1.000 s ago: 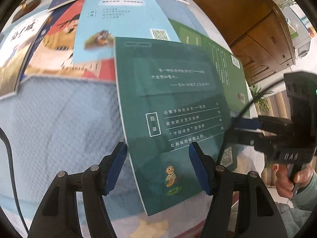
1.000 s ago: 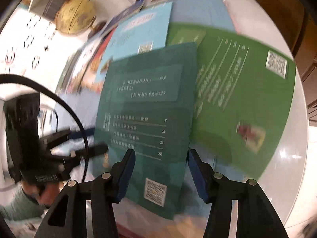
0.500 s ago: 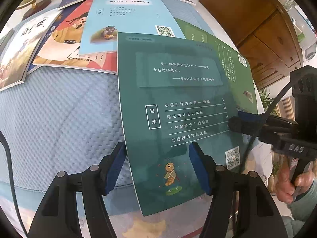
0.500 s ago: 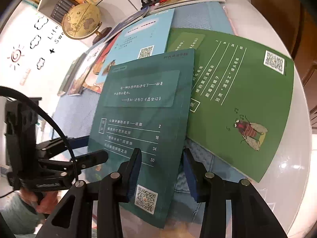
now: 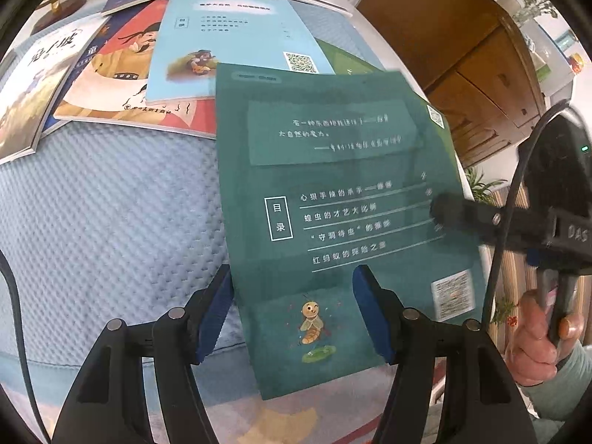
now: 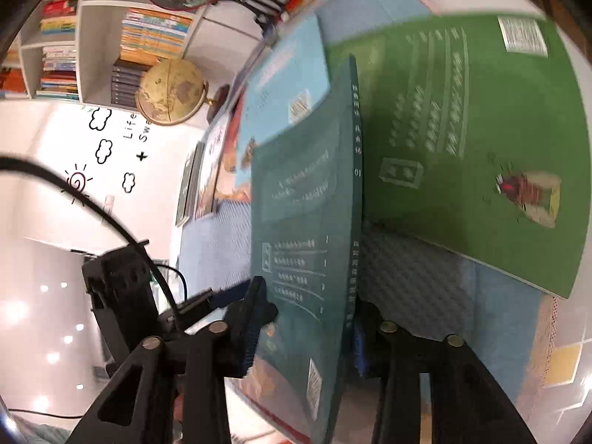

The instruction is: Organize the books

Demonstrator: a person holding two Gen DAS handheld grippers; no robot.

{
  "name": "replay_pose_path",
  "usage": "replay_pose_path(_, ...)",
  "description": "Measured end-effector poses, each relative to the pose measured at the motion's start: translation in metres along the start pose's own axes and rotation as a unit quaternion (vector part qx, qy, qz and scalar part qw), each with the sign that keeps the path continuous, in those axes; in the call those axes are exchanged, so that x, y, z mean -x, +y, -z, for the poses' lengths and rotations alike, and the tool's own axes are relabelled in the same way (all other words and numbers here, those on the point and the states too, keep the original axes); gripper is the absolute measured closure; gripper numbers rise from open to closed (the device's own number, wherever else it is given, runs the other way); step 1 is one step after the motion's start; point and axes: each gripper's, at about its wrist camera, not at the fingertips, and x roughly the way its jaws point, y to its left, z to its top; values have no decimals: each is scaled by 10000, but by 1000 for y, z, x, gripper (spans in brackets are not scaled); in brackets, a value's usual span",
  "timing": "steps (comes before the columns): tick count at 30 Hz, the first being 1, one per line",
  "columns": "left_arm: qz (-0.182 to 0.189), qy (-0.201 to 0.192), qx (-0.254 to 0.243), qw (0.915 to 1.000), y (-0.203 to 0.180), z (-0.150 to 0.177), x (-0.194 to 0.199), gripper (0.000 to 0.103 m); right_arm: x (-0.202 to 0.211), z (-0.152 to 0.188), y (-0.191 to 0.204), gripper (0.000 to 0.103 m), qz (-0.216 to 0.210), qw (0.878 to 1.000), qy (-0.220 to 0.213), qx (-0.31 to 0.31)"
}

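A dark teal book [image 5: 333, 203] with a contents list and a small insect drawing lies partly raised over the blue quilted mat [image 5: 111, 222]. My right gripper [image 6: 309, 318] is shut on its spine edge, and the book [image 6: 303, 222] stands tilted on edge between the pads. In the left wrist view the right gripper [image 5: 444, 207] comes in from the right at the book's edge. My left gripper [image 5: 292, 285] hangs open above the book's near left corner, one finger on each side, touching nothing.
A green book [image 6: 462, 129] lies flat to the right of the teal one. Behind them are a light blue book [image 5: 229, 37], a robed-figure book [image 5: 111, 81] and a white one [image 5: 44, 74]. A globe [image 6: 170, 92] and bookshelf [image 6: 111, 18] stand beyond; a wooden cabinet [image 5: 462, 37] is at right.
My right gripper closed on the teal book's spine edge and rolled, lifting that edge off the green book. The left gripper drifted slightly and stayed open.
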Motion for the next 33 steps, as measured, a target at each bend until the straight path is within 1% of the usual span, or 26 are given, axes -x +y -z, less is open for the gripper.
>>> replay_pose_path(1, -14, -22, 7, 10000, 4, 2, 6, 41, 4, 0, 8, 81, 149, 9998, -60, 117)
replay_pose_path(2, -33, -70, 4, 10000, 9, 2, 12, 41, 9, 1, 22, 82, 355, 9988, -123, 315)
replay_pose_path(4, -57, -278, 42, 9996, 20, 6, 35, 41, 15, 1, 43, 82, 589, 9965, -160, 576)
replay_pose_path(7, 6, -533, 233, 9983, 42, 10, 63, 41, 16, 5, 86, 82, 959, 9894, -197, 1072)
replay_pose_path(9, 64, -751, 452, 9961, 63, 16, 90, 41, 14, 8, 109, 82, 1056, 9865, -201, 1232)
replay_pose_path(10, 81, -852, 534, 9949, 73, 19, 101, 41, 13, 10, 119, 80, 1050, 9857, -233, 1296)
replay_pose_path(11, 79, -918, 595, 9940, 73, 19, 105, 41, 10, 12, 132, 79, 1009, 9851, -277, 1365)
replay_pose_path(12, 63, -1027, 718, 9921, 85, 23, 118, 41, 5, 14, 144, 78, 981, 9846, -277, 1423)
replay_pose_path(14, 22, -1166, 894, 9891, 96, 27, 132, 41, -3, 18, 159, 78, 911, 9845, -229, 1478)
replay_pose_path(16, -165, -1344, 1045, 9853, 116, 35, 152, 41, -15, 20, 175, 77, 738, 9854, -166, 1528)
replay_pose_path(17, -249, -1399, 1082, 9839, 116, 38, 158, 41, -20, 21, 181, 77, 648, 9858, -127, 1541)
replay_pose_path(18, -376, -1476, 1149, 9816, 127, 45, 168, 41, -29, 24, 189, 76, 548, 9865, -37, 1542)
replay_pose_path(20, -545, -1577, 1295, 9774, 142, 52, 182, 41, -50, 29, 200, 70, 447, 9872, 165, 1524)
replay_pose_path(21, -616, -1623, 1367, 9753, 151, 58, 190, 41, -56, 33, 203, 65, 429, 9869, 240, 1536)
replay_pose_path(22, -668, -1649, 1417, 9738, 158, 60, 191, 41, -65, 37, 206, 58, 430, 9866, 319, 1541)
replay_pose_path(23, -711, -1665, 1457, 9726, 163, 62, 193, 41, -72, 40, 209, 56, 406, 9865, 371, 1541)
replay_pose_path(25, -765, -1678, 1531, 9709, 175, 66, 195, 41, -81, 47, 211, 55, 363, 9866, 414, 1536)
replay_pose_path(27, -748, -1633, 1569, 9711, 184, 69, 192, 41, -87, 51, 207, 54, 405, 9871, 439, 1488)
replay_pose_path(30, -657, -1484, 1494, 9754, 186, 67, 179, 41, -95, 55, 198, 54, 579, 9888, 394, 1321)
replay_pose_path(32, -591, -1298, 1385, 9800, 186, 65, 167, 41, -99, 57, 188, 54, 825, 9888, 328, 1202)
replay_pose_path(33, -531, -1122, 1330, 9833, 185, 64, 156, 41, -99, 57, 184, 54, 947, 9883, 296, 1160)
